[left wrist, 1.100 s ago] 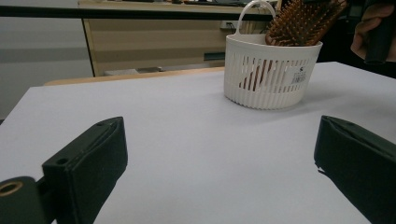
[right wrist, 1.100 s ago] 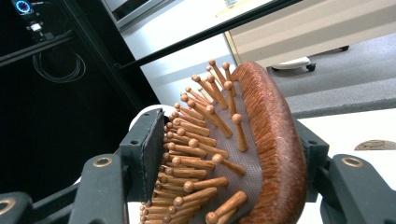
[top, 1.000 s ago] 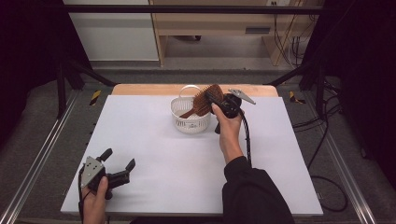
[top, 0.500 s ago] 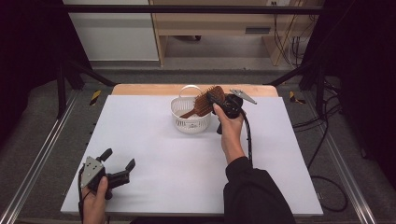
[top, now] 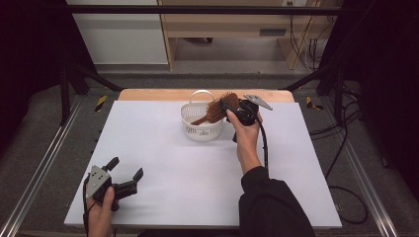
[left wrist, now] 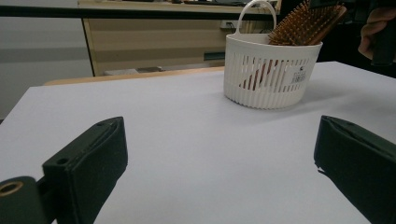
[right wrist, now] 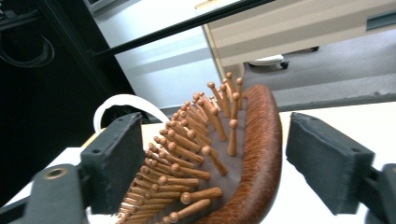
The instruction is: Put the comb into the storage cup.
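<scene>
A brown wooden hairbrush leans in a white slotted basket at the table's far middle, handle down, bristled head sticking out over the rim. My right gripper is at that head. In the right gripper view its jaws have just been opening: the brush stands between them, the right pad clear of its back, the left pad close beside the bristles. Near the front left corner, my left gripper rests low over the table, open with nothing between its jaws, looking towards the basket and brush.
The white table top lies bare between the two hands. Its wooden far edge runs behind the basket. Metal rails flank the table, and cables lie on the floor at the right.
The right gripper's jaws have spread apart around the brush head. The brush still leans in the basket. Neither hand has shifted.
</scene>
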`<state>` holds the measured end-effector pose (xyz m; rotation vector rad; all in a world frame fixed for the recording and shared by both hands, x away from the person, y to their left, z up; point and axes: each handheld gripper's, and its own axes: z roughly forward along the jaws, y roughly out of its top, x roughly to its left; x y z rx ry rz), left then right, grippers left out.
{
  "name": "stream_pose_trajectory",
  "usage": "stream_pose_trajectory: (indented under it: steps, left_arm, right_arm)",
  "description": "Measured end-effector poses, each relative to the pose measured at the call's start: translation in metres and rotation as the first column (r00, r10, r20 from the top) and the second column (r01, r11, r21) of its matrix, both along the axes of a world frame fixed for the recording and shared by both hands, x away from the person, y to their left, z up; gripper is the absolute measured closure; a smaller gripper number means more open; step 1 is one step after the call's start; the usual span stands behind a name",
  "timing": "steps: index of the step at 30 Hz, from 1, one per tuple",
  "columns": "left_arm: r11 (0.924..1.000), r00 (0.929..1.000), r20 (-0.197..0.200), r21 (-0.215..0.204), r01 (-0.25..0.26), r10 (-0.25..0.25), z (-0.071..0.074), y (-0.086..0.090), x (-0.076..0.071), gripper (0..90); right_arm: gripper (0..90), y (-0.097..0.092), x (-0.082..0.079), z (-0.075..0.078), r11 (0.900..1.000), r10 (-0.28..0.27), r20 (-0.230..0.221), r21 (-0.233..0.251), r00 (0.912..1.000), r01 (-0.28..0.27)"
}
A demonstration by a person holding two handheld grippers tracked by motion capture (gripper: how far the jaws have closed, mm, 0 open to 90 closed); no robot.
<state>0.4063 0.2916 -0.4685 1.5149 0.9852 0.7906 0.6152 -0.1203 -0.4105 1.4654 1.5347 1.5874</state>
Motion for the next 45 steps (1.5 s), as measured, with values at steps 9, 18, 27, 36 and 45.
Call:
stream_pose_trajectory:
  steps: [9,18,27,36,45]
  left_arm:
    - [1.0,1.0,-0.002,0.001,-0.002,0.002,0.0,0.0,0.0,2.7]
    - [1.0,1.0,-0.002,-0.001,-0.003,0.003,0.0,0.0,0.0,2.7]
    - [1.0,1.0,0.002,0.001,-0.007,0.007,0.0,0.001,0.0,2.7]
    - [0.9998,0.9998,0.004,-0.005,-0.017,0.017,0.0,0.002,0.0,1.9]
    - [0.9998,0.9998,0.003,-0.005,-0.021,0.021,0.0,0.003,0.0,1.4]
  right_arm:
    - [12.4,-0.001,-0.003,0.005,0.9976,-0.015,0.029,-0.067,0.9995,0.017]
    - [11.7,-0.003,-0.008,0.011,0.9976,-0.007,0.069,-0.069,0.9976,0.011]
    - [11.5,-0.006,-0.014,0.02,0.9972,0.006,0.106,-0.075,0.9943,0.002]
    - [6.2,-0.01,-0.017,0.024,0.9976,0.026,0.114,-0.067,0.9932,-0.018]
    - [4.1,-0.017,-0.02,0.03,0.9974,0.02,0.125,-0.071,0.9919,-0.011]
